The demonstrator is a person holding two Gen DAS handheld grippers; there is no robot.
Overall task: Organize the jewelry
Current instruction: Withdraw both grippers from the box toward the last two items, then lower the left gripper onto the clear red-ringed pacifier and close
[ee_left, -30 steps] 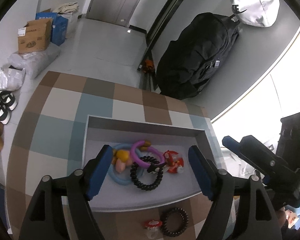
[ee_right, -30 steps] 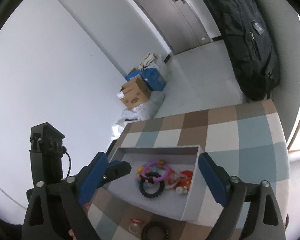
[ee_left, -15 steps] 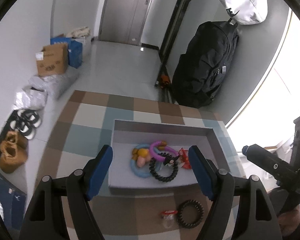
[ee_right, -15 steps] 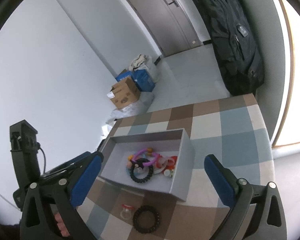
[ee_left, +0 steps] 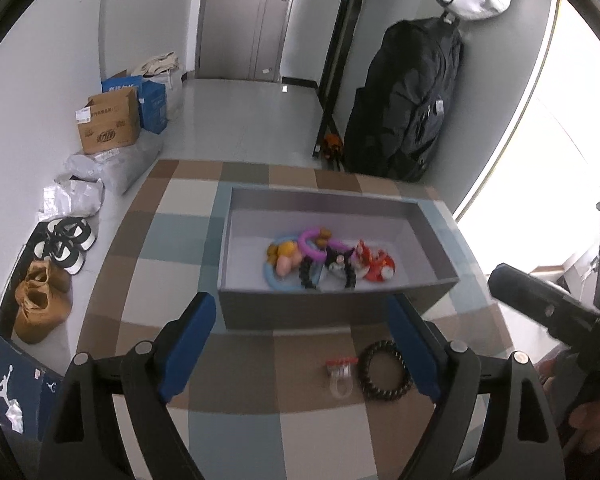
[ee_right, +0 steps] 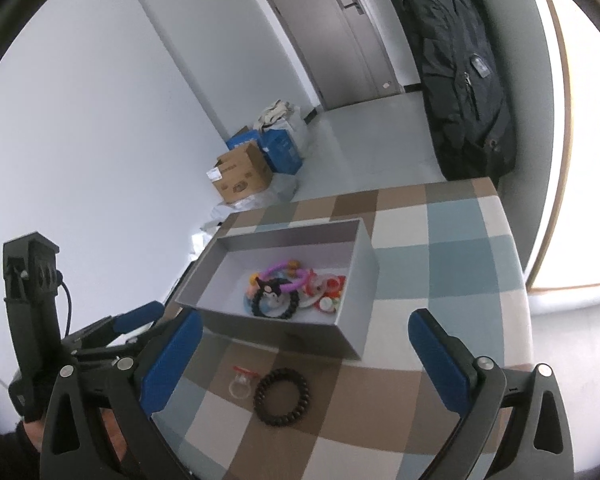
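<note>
An open grey box [ee_left: 320, 196] [ee_right: 364, 264] sits on the checked tablecloth and holds a pile of jewelry: a purple ring [ee_left: 312, 240], a black bead bracelet [ee_right: 276, 308] and a red piece [ee_left: 376, 266]. In front of the box lie a loose black bead bracelet [ee_left: 384, 370] [ee_right: 282, 396] and a small clear ring with a red top [ee_left: 341, 376] [ee_right: 241, 384]. My left gripper [ee_left: 300, 312] hovers short of the box, its jaws opening with nothing between them. My right gripper [ee_right: 306, 320] stands open and empty over the loose pieces.
A large black bag [ee_left: 412, 100] leans on the wall behind the table. Cardboard boxes [ee_left: 108, 124], plastic bags and shoes [ee_left: 40, 304] line the floor at the left. A closed door [ee_left: 248, 20] is at the back. The checked tablecloth [ee_right: 460, 232] extends right of the box.
Both grippers have drawn back from the box, so it sits farther off and the loose bracelet and clear ring show fully. The left jaws stand a little wider.
</note>
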